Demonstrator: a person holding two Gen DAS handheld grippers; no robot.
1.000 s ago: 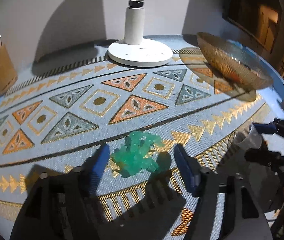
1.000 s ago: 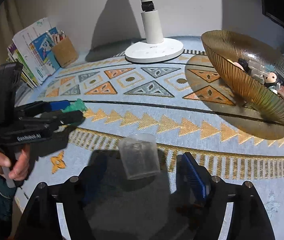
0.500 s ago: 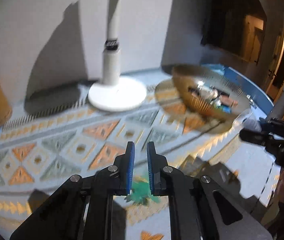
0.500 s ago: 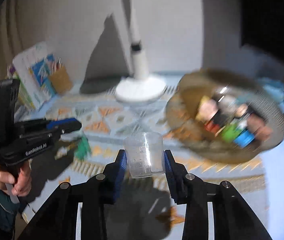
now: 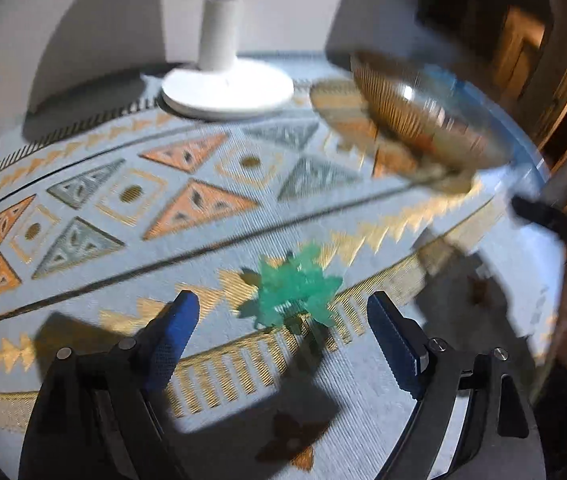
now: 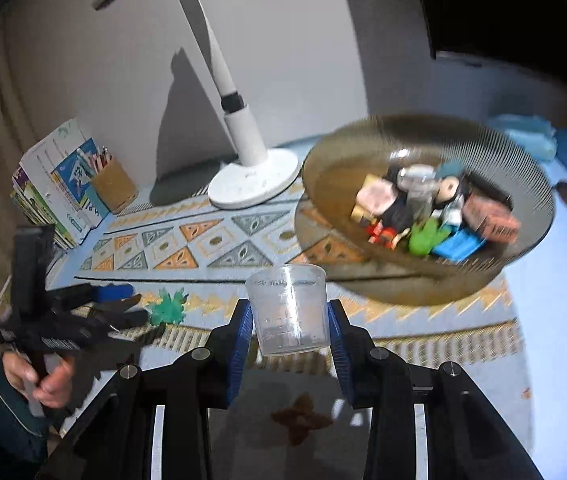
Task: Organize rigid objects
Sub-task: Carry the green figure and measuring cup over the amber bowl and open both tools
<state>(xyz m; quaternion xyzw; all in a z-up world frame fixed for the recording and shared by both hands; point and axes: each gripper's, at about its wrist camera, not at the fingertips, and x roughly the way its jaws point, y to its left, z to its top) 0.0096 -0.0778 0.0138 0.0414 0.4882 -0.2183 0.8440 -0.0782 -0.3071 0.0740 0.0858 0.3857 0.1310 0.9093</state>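
A green spiky plastic toy [image 5: 295, 292] lies on the patterned tablecloth. My left gripper [image 5: 282, 306] hovers over it with its jaws opening wide. The toy sits between and just beyond the blue pads, touching neither. In the right wrist view that left gripper [image 6: 135, 304] is at the left, next to the green toy [image 6: 169, 306]. My right gripper [image 6: 288, 312] is shut on a clear measuring cup [image 6: 287, 304], held upright above the cloth in front of the amber glass bowl [image 6: 423, 292]. The bowl holds several small toys and blocks.
A white lamp base [image 6: 253, 184] stands behind the cloth's middle. A pencil holder [image 6: 113, 186] and stacked books [image 6: 55, 184] are at the back left. A blue folded cloth [image 6: 523, 136] lies beyond the bowl. A person's hand [image 6: 39, 380] grips the left tool.
The right gripper closed on the cup and lifted it toward the bowl. The left gripper snapped shut and empty above the green toy, then dropped back with its jaws wide.
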